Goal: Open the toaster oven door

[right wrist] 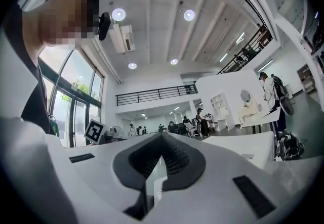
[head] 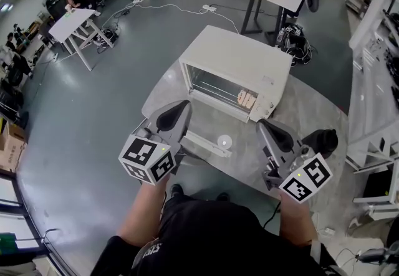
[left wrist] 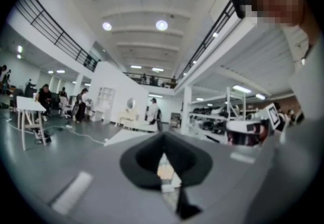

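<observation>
The white toaster oven (head: 240, 69) stands on a round grey table (head: 302, 109). Its glass door (head: 215, 120) hangs open, lying flat toward me, with the handle (head: 206, 143) at the near edge. The wire rack inside shows. My left gripper (head: 181, 108) is held low in front of the door's left corner, jaws shut with nothing in them. My right gripper (head: 262, 124) is held near the door's right side, also shut and holding nothing. Both gripper views tilt upward at the hall ceiling, with the left gripper (left wrist: 163, 136) and the right gripper (right wrist: 162, 136) closed to a point.
A small white round object (head: 224, 141) lies on the table beside the door handle. A black object (head: 323, 141) sits at the table's right edge. White tables (head: 78, 25) and people stand farther off in the hall; shelving (head: 380, 50) lines the right.
</observation>
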`<state>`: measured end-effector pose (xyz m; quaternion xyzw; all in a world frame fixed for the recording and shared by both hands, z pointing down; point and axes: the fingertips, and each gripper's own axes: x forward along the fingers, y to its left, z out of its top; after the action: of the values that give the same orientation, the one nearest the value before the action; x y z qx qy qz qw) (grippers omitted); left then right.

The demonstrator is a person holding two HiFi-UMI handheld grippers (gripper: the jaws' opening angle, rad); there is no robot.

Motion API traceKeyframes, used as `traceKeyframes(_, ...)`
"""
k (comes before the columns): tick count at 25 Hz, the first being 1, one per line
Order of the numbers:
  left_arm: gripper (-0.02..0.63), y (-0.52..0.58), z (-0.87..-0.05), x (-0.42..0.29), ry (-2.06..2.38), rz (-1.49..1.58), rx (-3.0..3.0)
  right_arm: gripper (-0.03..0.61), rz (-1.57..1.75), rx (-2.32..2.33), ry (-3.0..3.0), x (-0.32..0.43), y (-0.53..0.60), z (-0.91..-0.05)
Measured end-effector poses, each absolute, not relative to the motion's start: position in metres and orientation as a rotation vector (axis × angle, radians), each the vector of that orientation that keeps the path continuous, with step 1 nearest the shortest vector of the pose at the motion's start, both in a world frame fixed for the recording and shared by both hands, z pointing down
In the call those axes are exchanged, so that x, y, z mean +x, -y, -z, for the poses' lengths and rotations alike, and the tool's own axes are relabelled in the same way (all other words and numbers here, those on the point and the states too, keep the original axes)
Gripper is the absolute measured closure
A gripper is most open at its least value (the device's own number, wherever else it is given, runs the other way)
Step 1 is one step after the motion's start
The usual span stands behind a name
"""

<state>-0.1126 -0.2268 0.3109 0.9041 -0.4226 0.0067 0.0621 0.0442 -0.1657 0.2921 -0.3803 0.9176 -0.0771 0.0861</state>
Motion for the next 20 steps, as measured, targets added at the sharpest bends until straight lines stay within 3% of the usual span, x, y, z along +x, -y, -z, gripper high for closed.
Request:
traceKeyframes(8, 0.604, 0.236, -0.3, -0.128, 1.157, -0.144, 2.879, 0.586, 0.191, -1.164, -2.743, 0.003, 0.186, -0.284)
traceKeyframes(20, 0.604, 0.252, -0.295, -0.191, 1.096, -0.082, 2.912, 0.586, 0.181, -1.285, -2.733, -0.051, 0.192, -0.282)
